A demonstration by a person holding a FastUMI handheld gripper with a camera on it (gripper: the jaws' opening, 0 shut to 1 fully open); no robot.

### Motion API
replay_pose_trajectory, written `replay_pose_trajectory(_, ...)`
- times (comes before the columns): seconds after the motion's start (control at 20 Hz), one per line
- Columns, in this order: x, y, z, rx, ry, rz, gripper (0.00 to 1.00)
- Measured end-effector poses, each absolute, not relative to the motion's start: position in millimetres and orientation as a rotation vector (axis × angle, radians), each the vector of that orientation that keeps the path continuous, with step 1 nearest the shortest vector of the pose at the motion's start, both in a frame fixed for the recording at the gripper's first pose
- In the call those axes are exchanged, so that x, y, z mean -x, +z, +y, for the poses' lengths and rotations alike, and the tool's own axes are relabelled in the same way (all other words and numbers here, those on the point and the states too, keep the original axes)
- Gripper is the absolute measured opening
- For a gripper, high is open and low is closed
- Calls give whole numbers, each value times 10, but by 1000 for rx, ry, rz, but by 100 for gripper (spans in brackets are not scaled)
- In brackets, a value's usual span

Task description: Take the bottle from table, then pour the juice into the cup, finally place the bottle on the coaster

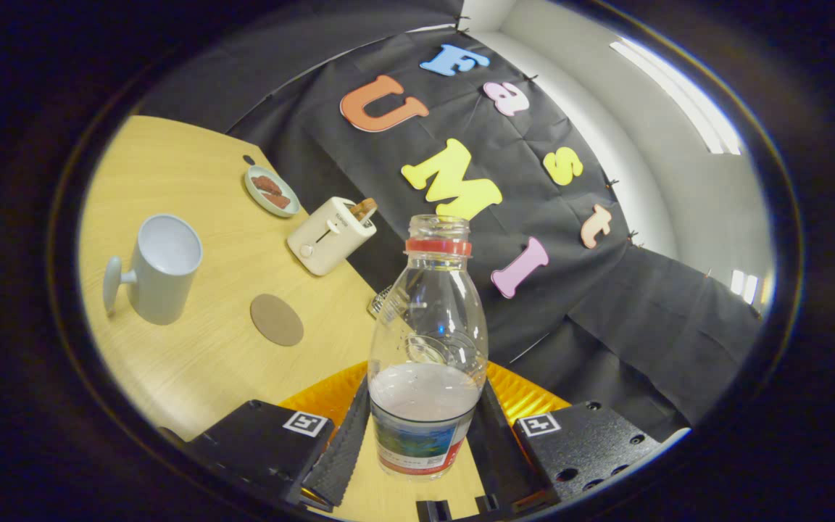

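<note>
In the gripper view, the tongs (421, 453) are seen clamped on the bottle (428, 348), one finger pressed against each side of its lower, labelled part. The bottle is clear plastic, uncapped, with a red ring below its open mouth, and it is held with its neck pointing away from the fingers. A pale liquid is seen filling only the lowest part of it, level with the top of the label. The whole scene is tilted, so that the wooden worktop (193, 362) slopes across the area to the left of the bottle. On the worktop, well apart from the bottle and beyond the left finger, the cup (160, 267) is found standing upright, a pale grey-blue mug with its handle turned away from the bottle and its mouth open. Between the cup and the bottle, the round brown coaster (277, 320) is seen lying flat and bare. Farther off, a cream toaster (332, 235) is placed near the worktop's edge, with a slice standing in its slot. Beyond the toaster, a small plate (272, 191) carrying brown pieces is set.
</note>
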State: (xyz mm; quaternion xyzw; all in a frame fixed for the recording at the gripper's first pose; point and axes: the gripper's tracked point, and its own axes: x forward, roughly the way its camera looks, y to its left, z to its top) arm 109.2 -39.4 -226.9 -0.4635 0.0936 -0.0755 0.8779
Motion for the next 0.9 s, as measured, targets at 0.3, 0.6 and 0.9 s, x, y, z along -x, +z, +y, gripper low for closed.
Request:
replay_pose_trajectory(0.3, -1149, -2313, -272, 1157, -162, 203, 81)
replay_pose_trajectory(0.6, -1258, -2393, -67, 1313, -112, 219, 81)
replay_pose_trajectory(0.9, -1297, -2433, 182, 1510, -56, 182, 80)
